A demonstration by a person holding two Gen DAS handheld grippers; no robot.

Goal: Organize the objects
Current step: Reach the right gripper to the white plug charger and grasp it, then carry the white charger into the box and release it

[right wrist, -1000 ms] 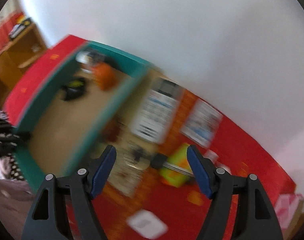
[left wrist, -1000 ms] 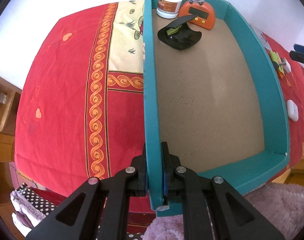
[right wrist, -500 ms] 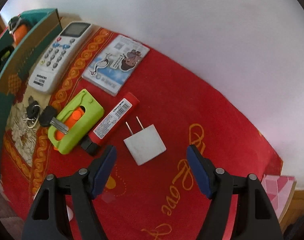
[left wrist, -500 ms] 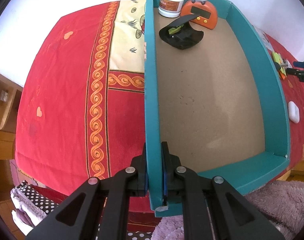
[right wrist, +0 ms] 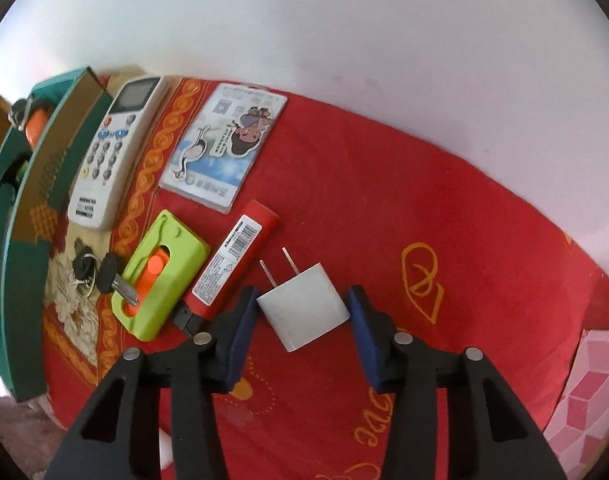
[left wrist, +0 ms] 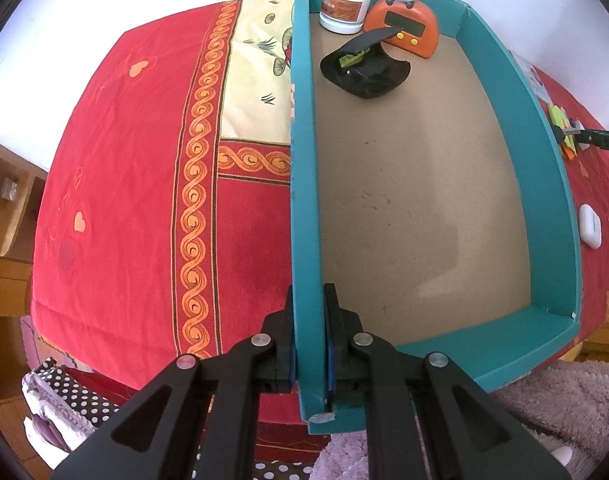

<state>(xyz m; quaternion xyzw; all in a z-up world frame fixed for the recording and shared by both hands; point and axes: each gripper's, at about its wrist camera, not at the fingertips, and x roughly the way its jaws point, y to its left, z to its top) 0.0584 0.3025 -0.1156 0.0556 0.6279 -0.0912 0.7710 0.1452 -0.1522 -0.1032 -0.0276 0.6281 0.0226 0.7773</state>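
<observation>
While the left gripper (left wrist: 309, 340) stays clamped on the box (left wrist: 304, 200) wall, the right gripper (right wrist: 302, 322), jaws half closed and just narrowing, straddles the white plug (right wrist: 304, 306) on the bed, untouched, prongs toward eleven o'clock.
</observation>
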